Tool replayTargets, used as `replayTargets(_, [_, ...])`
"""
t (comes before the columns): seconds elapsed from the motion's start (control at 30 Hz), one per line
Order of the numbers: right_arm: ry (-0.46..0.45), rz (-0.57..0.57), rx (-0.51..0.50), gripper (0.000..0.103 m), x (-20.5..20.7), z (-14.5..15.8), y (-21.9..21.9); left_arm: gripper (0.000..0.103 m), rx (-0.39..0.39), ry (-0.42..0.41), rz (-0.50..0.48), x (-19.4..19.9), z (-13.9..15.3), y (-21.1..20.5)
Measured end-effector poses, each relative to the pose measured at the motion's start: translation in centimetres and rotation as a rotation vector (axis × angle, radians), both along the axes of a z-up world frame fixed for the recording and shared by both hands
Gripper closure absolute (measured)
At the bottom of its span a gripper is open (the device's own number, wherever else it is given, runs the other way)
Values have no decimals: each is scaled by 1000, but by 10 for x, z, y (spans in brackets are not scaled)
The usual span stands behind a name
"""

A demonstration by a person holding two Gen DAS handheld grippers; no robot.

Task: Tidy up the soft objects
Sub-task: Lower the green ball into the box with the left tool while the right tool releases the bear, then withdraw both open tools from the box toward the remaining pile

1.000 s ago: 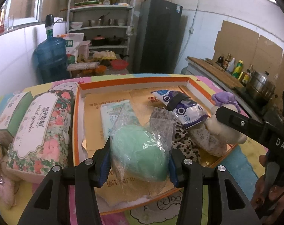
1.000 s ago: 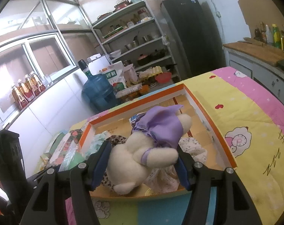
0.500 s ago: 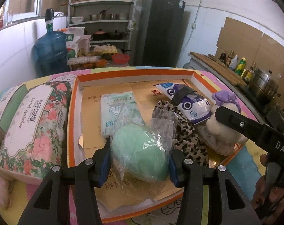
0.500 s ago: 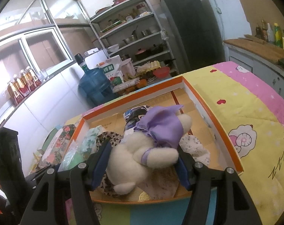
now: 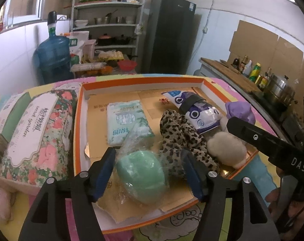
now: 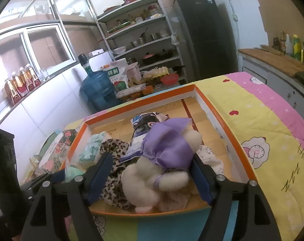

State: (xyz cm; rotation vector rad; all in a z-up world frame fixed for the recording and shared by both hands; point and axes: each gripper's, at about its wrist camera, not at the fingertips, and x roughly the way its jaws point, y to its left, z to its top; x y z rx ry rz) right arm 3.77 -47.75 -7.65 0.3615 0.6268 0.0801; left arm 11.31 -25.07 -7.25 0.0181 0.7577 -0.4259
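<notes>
An orange-rimmed cardboard tray (image 5: 79,124) lies on a colourful quilt. My left gripper (image 5: 147,172) stands open around a green sponge in a clear bag (image 5: 141,178), which rests on the tray floor near the front edge. My right gripper (image 6: 152,176) stands open around a white plush toy in a purple dress (image 6: 162,160), which lies on a leopard-print cloth (image 6: 113,180) in the tray. The plush (image 5: 226,146) and the leopard cloth (image 5: 184,136) also show in the left wrist view, with the right gripper's finger (image 5: 268,142) over them.
In the tray lie a pale green tissue pack (image 5: 125,124) and a blue-white wipes pack (image 5: 196,108). A floral tissue pack (image 5: 35,136) and a green box (image 5: 9,116) sit left of the tray. The quilt (image 6: 262,120) stretches to the right.
Both grippers moved forward and down over the tray. Their jaws have widened: the green sponge bag and the plush now rest in the tray instead of being squeezed.
</notes>
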Motion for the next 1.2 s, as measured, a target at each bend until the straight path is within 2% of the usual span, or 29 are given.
replayTargets(0.53, [-55,-57,11,26,-23,20,-6,31,-34,-69,36,-18,24,24])
replayTargets(1.2, [-102,-64,-36,26,-48,49,29,31,-89,-101,50,-47,39,67])
